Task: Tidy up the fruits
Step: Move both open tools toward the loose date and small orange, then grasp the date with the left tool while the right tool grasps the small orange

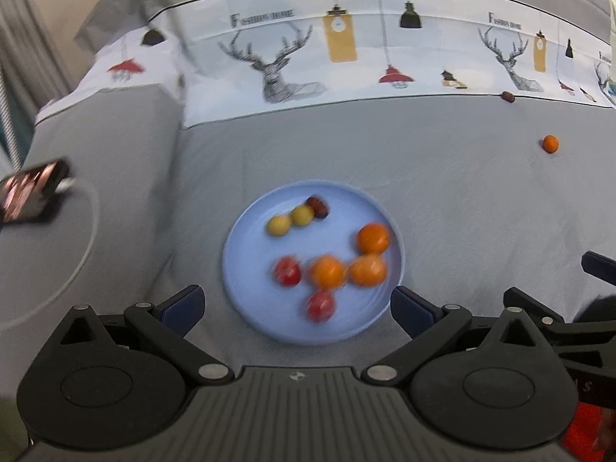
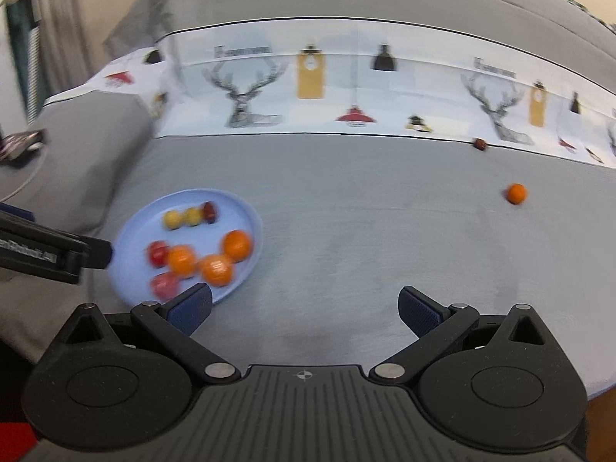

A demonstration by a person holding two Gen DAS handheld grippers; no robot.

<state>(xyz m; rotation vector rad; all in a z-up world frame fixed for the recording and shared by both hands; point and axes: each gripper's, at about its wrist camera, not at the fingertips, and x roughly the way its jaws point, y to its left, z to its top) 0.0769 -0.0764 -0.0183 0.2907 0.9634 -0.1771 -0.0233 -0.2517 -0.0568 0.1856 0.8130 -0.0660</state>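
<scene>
A light blue plate (image 1: 246, 308) (image 2: 246, 208) lies on the grey cloth and holds several fruits: oranges (image 1: 328, 272) (image 2: 217, 268), red ones (image 1: 287, 272) (image 2: 158, 253), two yellow ones (image 1: 278, 225) (image 2: 172, 219) and a dark red date (image 1: 317, 205) (image 2: 210, 211). A small orange (image 1: 550, 143) (image 2: 516, 193) and a second date (image 1: 508, 96) (image 2: 479, 144) lie loose at the far right. My left gripper (image 1: 296, 304) is open just above the plate's near rim. My right gripper (image 2: 304, 306) is open over bare cloth, right of the plate.
A phone (image 1: 32, 194) with a white cable rests on the grey cushion at the left. A printed white band with deer heads (image 1: 277, 73) (image 2: 242, 100) crosses the back. Part of the other gripper (image 2: 54, 256) pokes in at the left of the right wrist view.
</scene>
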